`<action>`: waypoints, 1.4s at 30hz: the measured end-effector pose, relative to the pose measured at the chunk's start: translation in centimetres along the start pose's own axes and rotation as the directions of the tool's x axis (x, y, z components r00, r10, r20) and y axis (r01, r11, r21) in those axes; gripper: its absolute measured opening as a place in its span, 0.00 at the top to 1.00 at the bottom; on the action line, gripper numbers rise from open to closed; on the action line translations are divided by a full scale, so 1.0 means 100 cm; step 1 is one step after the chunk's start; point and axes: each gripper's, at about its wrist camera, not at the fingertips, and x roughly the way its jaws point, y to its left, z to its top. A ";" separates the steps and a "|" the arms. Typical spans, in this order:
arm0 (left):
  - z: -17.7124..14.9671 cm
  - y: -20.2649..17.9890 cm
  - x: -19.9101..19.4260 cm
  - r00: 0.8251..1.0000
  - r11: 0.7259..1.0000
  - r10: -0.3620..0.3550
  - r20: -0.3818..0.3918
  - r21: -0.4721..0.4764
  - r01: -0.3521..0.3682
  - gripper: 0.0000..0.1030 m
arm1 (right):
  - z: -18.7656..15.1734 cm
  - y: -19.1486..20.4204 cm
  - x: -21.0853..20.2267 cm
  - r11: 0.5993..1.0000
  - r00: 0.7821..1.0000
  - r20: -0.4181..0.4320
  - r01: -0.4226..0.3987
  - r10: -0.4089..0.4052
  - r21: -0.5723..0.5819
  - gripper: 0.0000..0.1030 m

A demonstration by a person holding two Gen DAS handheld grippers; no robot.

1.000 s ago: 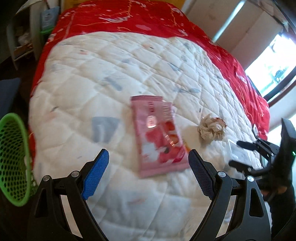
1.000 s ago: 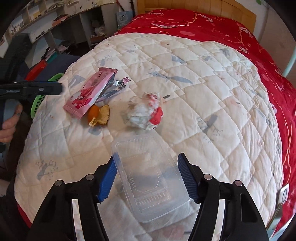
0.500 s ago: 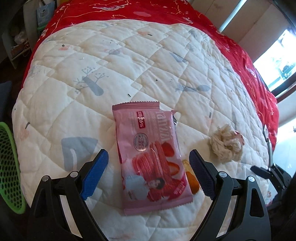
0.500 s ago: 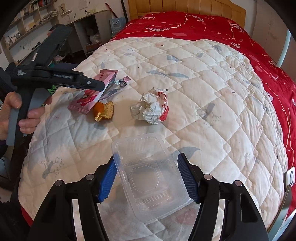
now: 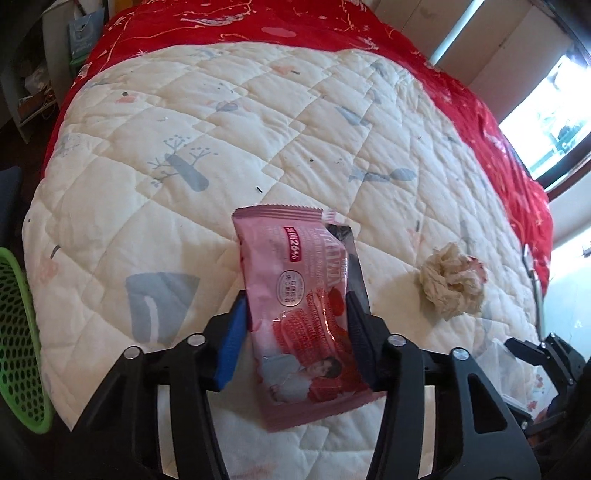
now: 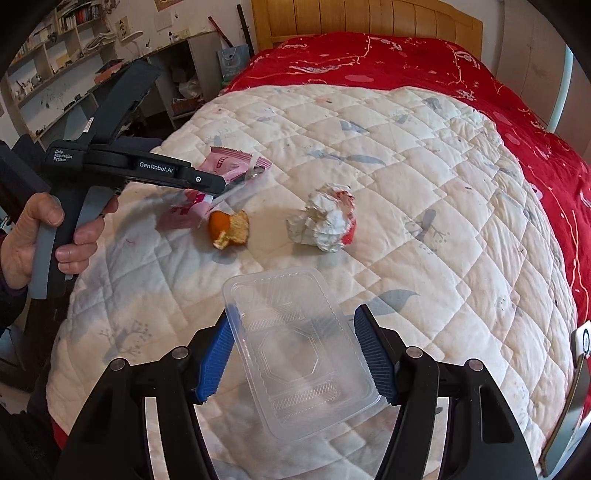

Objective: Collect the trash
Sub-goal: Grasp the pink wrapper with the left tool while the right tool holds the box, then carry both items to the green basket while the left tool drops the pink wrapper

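Left gripper (image 5: 295, 332) had its jaws closing on the flat pink plastic snack wrapper (image 5: 299, 295); both blue pads pressed its long edges, and the far end lay out over the white quilted bedspread (image 5: 258, 129). Right gripper (image 6: 295, 354) held the clear rectangular plastic container (image 6: 295, 343) between its blue pads, jaws about half spread and touching both long sides. Whether the container was lifted off the quilt, could not tell.

Just beside the wrapper, toward the right gripper, lay a piece of orange peel (image 6: 229, 229). Near that sat a crumpled white paper ball with red marks (image 6: 325, 221), apart from both grippers. The person's left hand (image 6: 40, 236) gripped the left tool's handle.

A green mesh plastic basket (image 5: 18, 332) stood off the bed's edge at left. A red patterned blanket (image 5: 258, 26) covered the far half of the bed.
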 end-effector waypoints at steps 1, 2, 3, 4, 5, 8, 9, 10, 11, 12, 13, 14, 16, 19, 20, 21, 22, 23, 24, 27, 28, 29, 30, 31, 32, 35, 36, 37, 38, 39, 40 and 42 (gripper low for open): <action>-0.002 0.001 -0.005 1.000 1.000 -0.001 0.010 0.002 0.000 0.55 | 0.000 0.003 -0.002 1.000 1.000 0.005 0.000 0.000 -0.003 0.39; -0.004 0.001 -0.009 1.000 1.000 0.000 0.020 0.003 0.000 0.55 | 0.000 0.007 -0.003 1.000 1.000 0.011 -0.002 0.002 -0.002 0.39; -0.006 0.002 -0.015 1.000 1.000 -0.001 0.032 0.005 0.001 0.55 | 0.000 0.009 -0.005 1.000 1.000 0.015 -0.006 0.006 0.001 0.39; -0.009 0.003 -0.020 0.999 1.000 -0.004 0.040 0.005 0.003 0.55 | 0.000 0.013 -0.007 1.000 1.000 0.021 -0.011 0.011 0.004 0.39; -0.011 0.004 -0.024 0.999 1.000 -0.004 0.046 0.005 0.004 0.55 | 0.001 0.015 -0.008 1.000 1.000 0.026 -0.012 0.012 0.004 0.39; -0.020 0.011 -0.044 0.997 1.000 -0.011 0.080 -0.004 0.011 0.56 | 0.001 0.025 -0.013 1.000 0.999 0.041 -0.016 0.016 0.008 0.39; -0.022 0.015 -0.049 0.996 1.000 -0.012 0.088 -0.009 0.012 0.56 | 0.002 0.027 -0.014 1.000 0.999 0.046 -0.017 0.016 0.010 0.39; -0.025 0.019 -0.058 0.995 1.000 -0.013 0.102 -0.017 0.015 0.56 | 0.002 0.031 -0.016 1.000 0.999 0.050 -0.019 0.018 0.012 0.39; -0.028 0.024 -0.066 0.993 1.000 -0.014 0.115 -0.024 0.016 0.56 | 0.002 0.036 -0.017 1.000 0.998 0.055 -0.021 0.021 0.011 0.39; -0.032 0.029 -0.074 0.992 0.999 -0.009 0.128 -0.031 0.013 0.56 | 0.003 0.041 -0.018 1.000 0.998 0.059 -0.020 0.020 0.008 0.39; -0.035 0.035 -0.081 0.990 0.999 -0.005 0.138 -0.037 0.010 0.56 | 0.004 0.044 -0.018 1.000 0.998 0.061 -0.018 0.018 0.006 0.39; -0.037 0.039 -0.087 0.989 0.999 -0.001 0.148 -0.041 0.007 0.56 | 0.006 0.050 -0.019 1.000 0.998 0.067 -0.018 0.018 0.003 0.39; -0.043 0.052 -0.102 0.985 0.999 0.024 0.174 -0.050 -0.016 0.56 | 0.009 0.060 -0.020 1.000 0.997 0.076 -0.027 0.027 0.002 0.39; -0.051 0.074 -0.123 0.977 0.996 0.057 0.204 -0.075 -0.042 0.56 | 0.014 0.075 -0.021 0.999 0.996 0.088 -0.035 0.035 -0.006 0.39; -0.052 0.081 -0.127 0.976 0.995 0.066 0.209 -0.084 -0.050 0.56 | 0.016 0.081 -0.021 0.999 0.995 0.091 -0.040 0.041 -0.009 0.39; -0.055 0.088 -0.133 0.973 0.994 0.077 0.217 -0.094 -0.058 0.56 | 0.018 0.086 -0.021 0.999 0.995 0.094 -0.043 0.044 -0.012 0.39; -0.058 0.100 -0.142 0.969 0.992 0.090 0.228 -0.108 -0.066 0.56 | 0.020 0.092 -0.021 0.999 0.994 0.097 -0.046 0.047 -0.014 0.39; -0.060 0.107 -0.146 0.968 0.990 0.099 0.233 -0.118 -0.072 0.56 | 0.022 0.098 -0.021 0.999 0.994 0.099 -0.051 0.052 -0.017 0.39; -0.062 0.115 -0.151 0.965 0.988 0.109 0.238 -0.131 -0.080 0.56 | 0.025 0.106 -0.020 0.998 0.993 0.101 -0.056 0.058 -0.023 0.39; -0.071 0.145 -0.167 0.957 0.979 0.144 0.251 -0.174 -0.102 0.56 | 0.030 0.125 -0.019 0.997 0.992 0.105 -0.064 0.068 -0.039 0.40; -0.073 0.153 -0.171 0.955 0.977 0.154 0.252 -0.186 -0.108 0.56 | 0.032 0.129 -0.018 0.997 0.992 0.105 -0.068 0.072 -0.042 0.40; -0.075 0.159 -0.173 0.954 0.974 0.161 0.252 -0.196 -0.113 0.56 | 0.034 0.135 -0.017 0.996 0.992 0.106 -0.071 0.076 -0.046 0.39; -0.077 0.167 -0.175 0.953 0.971 0.172 0.251 -0.207 -0.120 0.56 | 0.035 0.140 -0.016 0.996 0.991 0.105 -0.074 0.079 -0.049 0.40; -0.080 0.178 -0.178 0.951 0.966 0.184 0.249 -0.222 -0.129 0.56 | 0.038 0.148 -0.015 0.995 0.991 0.104 -0.078 0.084 -0.056 0.40; -0.082 0.184 -0.179 0.949 0.964 0.191 0.249 -0.230 -0.134 0.56 | 0.040 0.153 -0.014 0.995 0.991 0.104 -0.079 0.085 -0.061 0.39; -0.090 0.207 -0.182 0.946 0.952 0.219 0.240 -0.264 -0.153 0.55 | 0.047 0.169 -0.010 0.993 0.990 0.101 -0.089 0.096 -0.076 0.40; -0.092 0.217 -0.183 0.945 0.947 0.228 0.235 -0.281 -0.158 0.55 | 0.049 0.176 -0.008 0.992 0.990 0.100 -0.093 0.101 -0.082 0.40; -0.092 0.223 -0.183 0.945 0.943 0.233 0.231 -0.291 -0.161 0.55 | 0.051 0.180 -0.008 0.992 0.990 0.099 -0.095 0.104 -0.087 0.40; -0.093 0.230 -0.183 0.944 0.938 0.240 0.226 -0.304 -0.166 0.55 | 0.053 0.186 -0.006 0.991 0.990 0.097 -0.097 0.106 -0.096 0.40; -0.094 0.237 -0.183 0.943 0.934 0.247 0.221 -0.314 -0.171 0.55 | 0.055 0.190 -0.005 0.990 0.989 0.097 -0.098 0.108 -0.103 0.40; -0.096 0.246 -0.183 0.943 0.928 0.255 0.213 -0.329 -0.176 0.55 | 0.057 0.195 -0.004 0.989 0.989 0.094 -0.104 0.114 -0.110 0.40; -0.098 0.256 -0.182 0.942 0.920 0.266 0.205 -0.346 -0.184 0.53 | 0.061 0.204 0.000 0.987 0.988 0.088 -0.113 0.124 -0.118 0.40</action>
